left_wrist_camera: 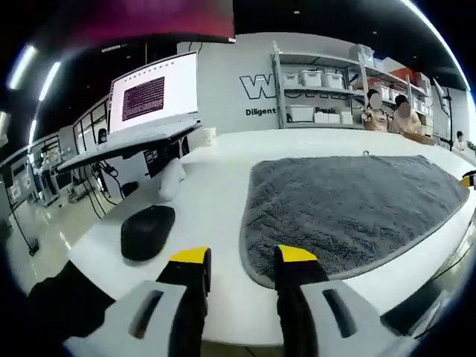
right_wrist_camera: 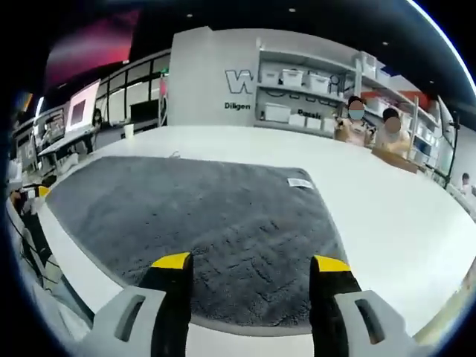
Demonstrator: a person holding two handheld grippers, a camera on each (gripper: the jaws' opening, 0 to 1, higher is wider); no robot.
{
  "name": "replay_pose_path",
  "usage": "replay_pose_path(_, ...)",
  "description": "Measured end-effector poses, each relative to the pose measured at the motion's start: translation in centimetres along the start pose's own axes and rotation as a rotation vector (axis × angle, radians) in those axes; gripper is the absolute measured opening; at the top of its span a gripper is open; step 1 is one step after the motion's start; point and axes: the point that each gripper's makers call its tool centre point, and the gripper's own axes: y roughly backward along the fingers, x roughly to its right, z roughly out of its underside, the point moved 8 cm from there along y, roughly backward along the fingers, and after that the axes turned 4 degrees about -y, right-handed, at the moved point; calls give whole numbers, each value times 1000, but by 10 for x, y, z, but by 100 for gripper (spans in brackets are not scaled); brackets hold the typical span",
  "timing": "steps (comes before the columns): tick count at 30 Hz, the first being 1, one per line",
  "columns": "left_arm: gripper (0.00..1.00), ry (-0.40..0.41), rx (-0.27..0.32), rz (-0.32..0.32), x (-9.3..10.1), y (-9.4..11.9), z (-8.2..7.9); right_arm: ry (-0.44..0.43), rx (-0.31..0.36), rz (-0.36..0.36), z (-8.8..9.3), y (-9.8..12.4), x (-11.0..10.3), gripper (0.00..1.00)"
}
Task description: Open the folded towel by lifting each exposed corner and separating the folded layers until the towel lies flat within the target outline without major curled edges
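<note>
A dark grey towel [left_wrist_camera: 349,204] lies spread flat on the white table [left_wrist_camera: 216,201]. In the right gripper view the same towel [right_wrist_camera: 193,216] shows a small white label [right_wrist_camera: 300,183] at its far right corner. My left gripper [left_wrist_camera: 242,260] hovers open over the towel's near left corner, holding nothing. Over the towel's near edge, my right gripper [right_wrist_camera: 251,265] is open too, with only towel between its yellow-tipped jaws. A yellow tip of the right gripper [left_wrist_camera: 468,179] peeks in at the right edge of the left gripper view, and the left gripper [right_wrist_camera: 33,195] appears at the left edge of the right gripper view.
A black rounded object [left_wrist_camera: 147,231] and a white one [left_wrist_camera: 171,181] lie on the table left of the towel. A laptop-like screen [left_wrist_camera: 152,97] stands at the far left. Shelves with boxes [left_wrist_camera: 320,82] and two people [right_wrist_camera: 372,123] are behind the table.
</note>
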Motion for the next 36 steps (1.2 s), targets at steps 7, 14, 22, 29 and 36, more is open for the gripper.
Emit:
replay_pose_path(7, 27, 10, -36, -4, 6, -4, 6, -12, -7, 25, 6, 4, 7, 60)
replay_pose_path(14, 14, 31, -42, 17, 14, -6, 7, -30, -1, 84, 9, 13, 21, 58)
replay_pose_path(22, 7, 52, -32, 28, 18, -6, 8, -12, 19, 256, 13, 29, 46, 47)
replay_pose_path(29, 6, 42, -25, 26, 18, -6, 8, -78, 31, 307, 22, 34, 59, 35)
replay_pose_path(36, 6, 41, -25, 32, 17, -7, 8, -139, 40, 368, 29, 40, 70, 22)
